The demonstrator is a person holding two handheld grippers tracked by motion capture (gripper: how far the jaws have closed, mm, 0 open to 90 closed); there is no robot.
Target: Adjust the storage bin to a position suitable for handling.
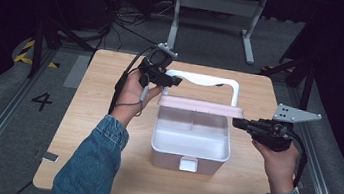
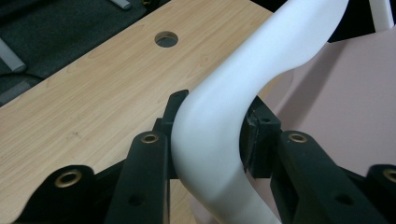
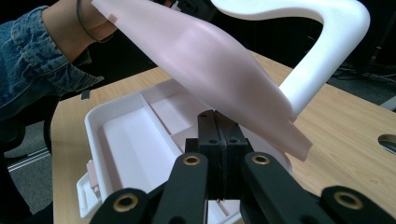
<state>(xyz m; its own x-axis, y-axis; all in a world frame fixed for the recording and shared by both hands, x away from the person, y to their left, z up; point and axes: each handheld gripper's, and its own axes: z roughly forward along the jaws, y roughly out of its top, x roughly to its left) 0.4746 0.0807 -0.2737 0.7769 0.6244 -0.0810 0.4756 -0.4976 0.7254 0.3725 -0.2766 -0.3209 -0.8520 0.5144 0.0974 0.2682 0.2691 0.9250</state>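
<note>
Left gripper [image 1: 174,80] clamps white handle [image 1: 202,80], propping pink lid [image 1: 200,106] over box [image 1: 189,150]; right gripper [image 1: 237,124] beside box, jaws together, empty.

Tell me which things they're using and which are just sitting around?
In use: white handle, clamped in the left gripper; pink lid, lifted up; open box; right gripper, jaws shut beside the box.

Just around: table; white stand behind it.
</note>
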